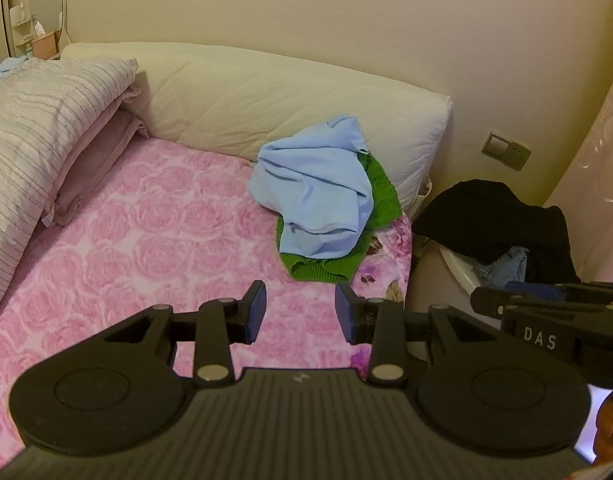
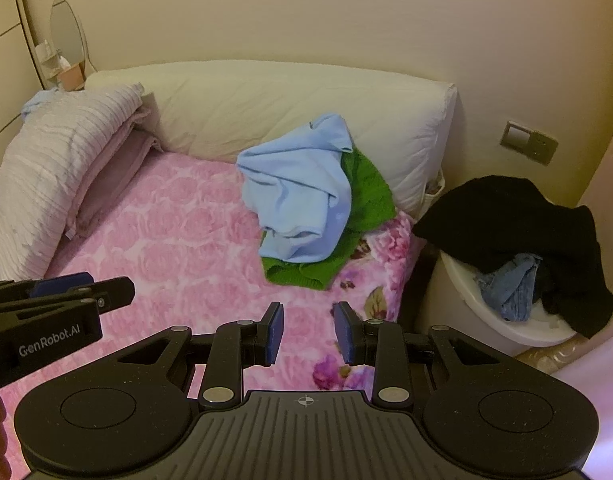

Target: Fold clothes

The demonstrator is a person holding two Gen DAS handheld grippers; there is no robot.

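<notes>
I hold both tools level above the near part of the bed, each empty. The left hand-held gripper has its jaws spread wide with nothing between the blue pads; the right hand-held gripper stands likewise, apart and holding nothing.

The task's things lie at the far right corner of the bed: a light blue garment is heaped in loose rumples on top of a green knitted garment, whose hem shows at the near side and whose body shows at the right. Neither is folded as it lies. More clothes sit off the bed to the right: a black garment draped over a white basket, with a piece of denim inside.

My judgement: the heap is waiting to be taken up. The next move calls for both tools to travel forward and right, close on the blue garment at two separated points, and draw it onto open bedding.

Room: the pink floral cover is bare from the tools up to the heap and leftward. Limits: the white headboard cushion touches the heap behind; the bed's right edge runs just beside the green hem; a striped folded quilt bounds the left.
</notes>
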